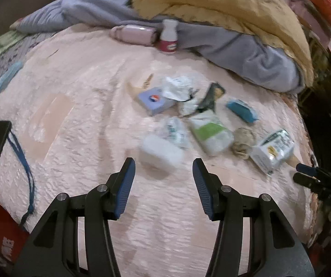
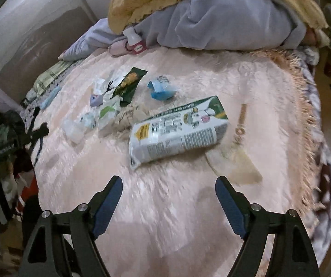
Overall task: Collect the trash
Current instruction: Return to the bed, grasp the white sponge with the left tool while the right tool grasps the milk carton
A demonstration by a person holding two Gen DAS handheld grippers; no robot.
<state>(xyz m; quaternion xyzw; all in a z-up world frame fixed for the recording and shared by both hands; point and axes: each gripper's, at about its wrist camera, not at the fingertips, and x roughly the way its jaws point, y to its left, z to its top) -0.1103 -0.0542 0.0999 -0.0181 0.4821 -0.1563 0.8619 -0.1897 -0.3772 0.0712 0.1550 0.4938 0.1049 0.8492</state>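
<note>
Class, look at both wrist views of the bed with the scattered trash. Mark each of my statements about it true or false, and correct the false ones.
1. Both tools hold nothing. True: the left tool and the right tool are open over the pink blanket.
2. The large white and green packet lies flat on the blanket. True.
3. The small white bottle with the red label lies among the wrappers. False: it stands upright against the grey bedding, apart from them.
4. The dark green wrapper lies on top of the blue wrapper. False: they lie apart.
</note>
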